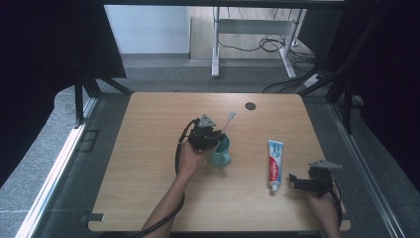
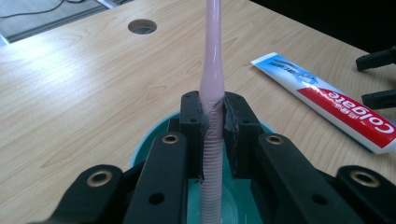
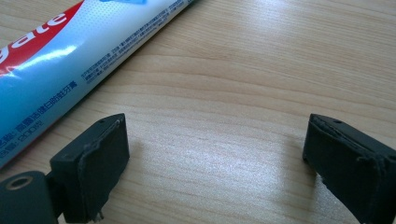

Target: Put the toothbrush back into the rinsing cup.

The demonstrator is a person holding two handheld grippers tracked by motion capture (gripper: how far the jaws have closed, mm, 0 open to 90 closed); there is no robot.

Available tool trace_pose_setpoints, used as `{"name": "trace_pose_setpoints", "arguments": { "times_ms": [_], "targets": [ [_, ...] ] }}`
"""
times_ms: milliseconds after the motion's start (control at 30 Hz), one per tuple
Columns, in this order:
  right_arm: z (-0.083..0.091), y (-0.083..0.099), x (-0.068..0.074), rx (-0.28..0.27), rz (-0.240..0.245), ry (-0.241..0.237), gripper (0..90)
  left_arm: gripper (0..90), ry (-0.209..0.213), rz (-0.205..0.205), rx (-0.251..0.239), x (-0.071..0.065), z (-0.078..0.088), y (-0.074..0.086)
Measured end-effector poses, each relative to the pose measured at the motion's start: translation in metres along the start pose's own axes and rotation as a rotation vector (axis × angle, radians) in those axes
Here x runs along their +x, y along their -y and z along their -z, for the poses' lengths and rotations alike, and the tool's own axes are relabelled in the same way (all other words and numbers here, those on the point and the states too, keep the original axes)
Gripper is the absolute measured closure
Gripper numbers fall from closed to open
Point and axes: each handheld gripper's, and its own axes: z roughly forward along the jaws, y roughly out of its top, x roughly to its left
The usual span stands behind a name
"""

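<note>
Left gripper view: toothbrush (image 2: 212, 116) is pinched by left gripper (image 2: 214, 122) over the cup (image 2: 154, 140), not yet dropped in; right gripper (image 3: 215, 163) is spread by the toothpaste (image 3: 79, 51).

Table (image 2: 84, 93): pale wood grain, smooth, soft sheen. Toothbrush (image 2: 211, 93): pink plastic, smooth, ribbed lower down. Cup (image 2: 144, 154): teal, glossy plastic look. Toothpaste tube (image 3: 70, 60): glossy printed plastic. Left gripper (image 2: 213, 116): matt black plastic, rough pads.
</note>
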Motion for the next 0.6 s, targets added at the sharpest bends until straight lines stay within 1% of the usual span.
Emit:
{"name": "trace_pose_setpoints", "arguments": {
  "times_ms": [167, 267, 333, 367, 400, 533, 567, 600],
  "targets": [
    [-0.0001, 0.0000, -0.0001, -0.001, 0.002, 0.000, 6.5, 79.1, 0.001, 0.002, 0.010, -0.0018, -0.0032, 0.0029],
    [0.0000, 0.0000, -0.0001, 0.000, 0.001, 0.000, 6.5, 79.0, -0.002, -0.006, 0.016, -0.0021, -0.0049, 0.0046],
    [-0.0001, 0.0001, -0.0002, -0.001, 0.002, 0.000, 6.5, 79.0, -0.003, 0.000, 0.017, -0.0024, -0.0052, 0.0056],
    [-0.0001, 0.0000, -0.0001, -0.001, 0.001, 0.000, 6.5, 79.0, -0.003, -0.006, 0.022, -0.0018, -0.0056, 0.0061],
    [-0.0001, 0.0000, -0.0001, -0.001, 0.001, 0.000, 6.5, 79.0, -0.005, 0.000, 0.025, -0.0024, -0.0059, 0.0066],
    [-0.0002, 0.0000, -0.0001, -0.001, 0.003, 0.000, 6.5, 78.9, -0.010, -0.014, 0.043, -0.0036, -0.0083, 0.0079],
    [-0.0002, 0.0000, -0.0001, -0.001, 0.004, 0.000, 6.5, 78.8, -0.010, -0.008, 0.053, -0.0046, -0.0092, 0.0081],
    [-0.0002, 0.0000, -0.0001, -0.001, 0.004, 0.000, 6.5, 78.8, -0.011, -0.014, 0.062, -0.0047, -0.0100, 0.0081]
  ]
}}
